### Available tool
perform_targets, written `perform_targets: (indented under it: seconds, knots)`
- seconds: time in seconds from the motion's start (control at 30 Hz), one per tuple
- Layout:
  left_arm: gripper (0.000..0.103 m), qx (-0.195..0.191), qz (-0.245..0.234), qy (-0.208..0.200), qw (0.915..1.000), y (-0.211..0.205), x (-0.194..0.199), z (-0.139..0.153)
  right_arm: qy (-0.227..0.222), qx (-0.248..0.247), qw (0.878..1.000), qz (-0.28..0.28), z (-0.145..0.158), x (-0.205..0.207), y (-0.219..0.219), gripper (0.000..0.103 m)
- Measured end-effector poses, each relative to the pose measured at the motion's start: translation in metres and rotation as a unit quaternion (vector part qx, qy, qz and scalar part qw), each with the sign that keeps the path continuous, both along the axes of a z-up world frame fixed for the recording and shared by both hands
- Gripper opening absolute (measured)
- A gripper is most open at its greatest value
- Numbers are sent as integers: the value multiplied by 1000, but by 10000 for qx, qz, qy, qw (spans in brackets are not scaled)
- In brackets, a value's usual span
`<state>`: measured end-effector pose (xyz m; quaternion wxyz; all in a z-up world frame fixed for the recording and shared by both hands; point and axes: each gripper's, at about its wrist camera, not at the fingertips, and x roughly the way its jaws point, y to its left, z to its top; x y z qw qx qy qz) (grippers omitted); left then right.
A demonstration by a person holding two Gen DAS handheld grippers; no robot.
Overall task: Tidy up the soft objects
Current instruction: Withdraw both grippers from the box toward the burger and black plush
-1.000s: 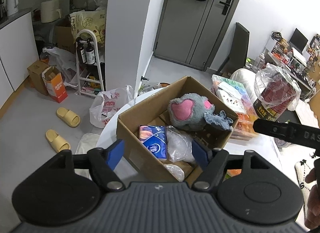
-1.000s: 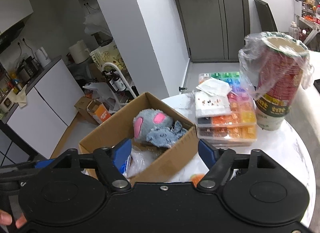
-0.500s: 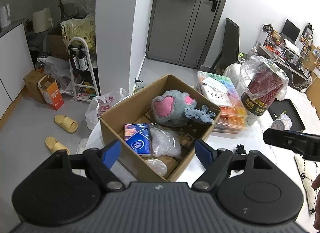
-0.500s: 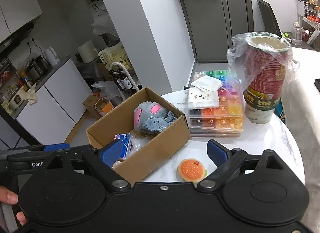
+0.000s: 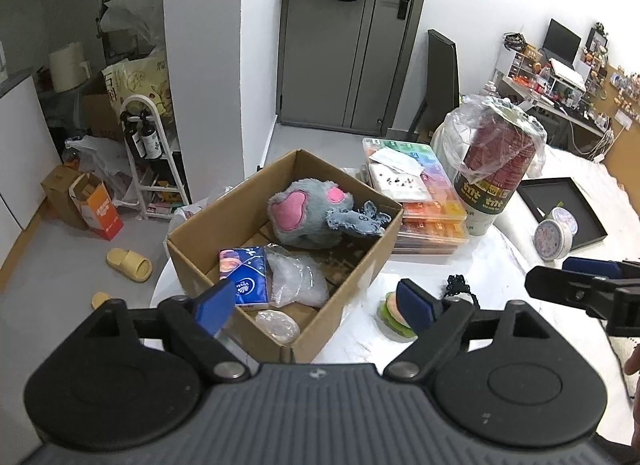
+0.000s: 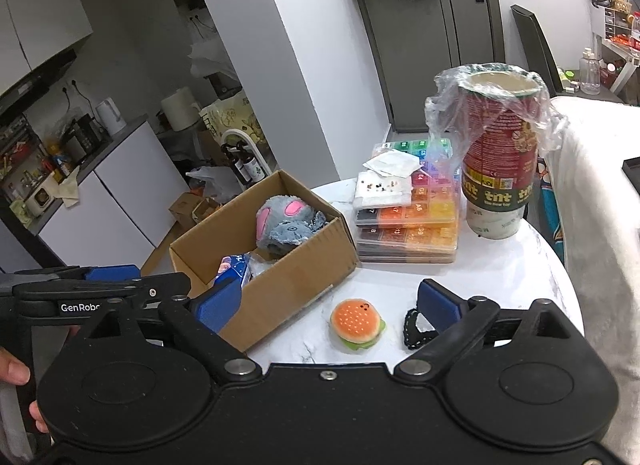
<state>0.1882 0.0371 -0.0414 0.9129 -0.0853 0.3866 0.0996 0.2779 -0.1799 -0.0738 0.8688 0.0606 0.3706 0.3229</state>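
On the round white marble table [image 6: 520,265] an open cardboard box [image 5: 352,273] sits toward the left edge, serving as the collecting bin. It already holds a grey plush toy with pink ears [image 5: 308,213] at its far end, and a blue tissue pack [image 5: 244,277] and a crumpled clear plastic bag [image 5: 296,279] nearer the front, so the sorting looks well along.

Two soft things lie outside it on the near part of the table: a squishy hamburger toy [image 6: 357,325] just beside the box's right wall, and a black lace scrunchie [image 6: 412,329] near it to the right. They lie within easy reach of both tools, probably the next things to go in.

The left gripper [image 5: 316,301] hovers above the box's near corner with its blue fingers [image 5: 414,303] spread wide and nothing between them. The right gripper [image 6: 332,305] hangs over the near table edge, its fingers [image 6: 438,303] equally wide apart and empty, with the hamburger toy roughly centred in the gap, which suggests a line-up for a pick; neither pad touches it.

Behind the box, toward the far edge, stands a stack of colourful bead organizer cases [image 6: 408,225] with paper packets on top, and a tall snack canister wrapped in a plastic bag [image 6: 500,153]. These are rigid and seem to be left alone.
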Motion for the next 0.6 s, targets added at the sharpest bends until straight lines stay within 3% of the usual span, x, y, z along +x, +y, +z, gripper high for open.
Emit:
perform_targets:
  seconds: [0.27,0.6]
  knots:
    - [88,232,-10,95,9997,-23,3,-4,150,314,9993,-163,-21,2,-30,96]
    - [88,179,-212,121,9995,-48,9,-11,313,488,9980,-241,-29,6,-57,103]
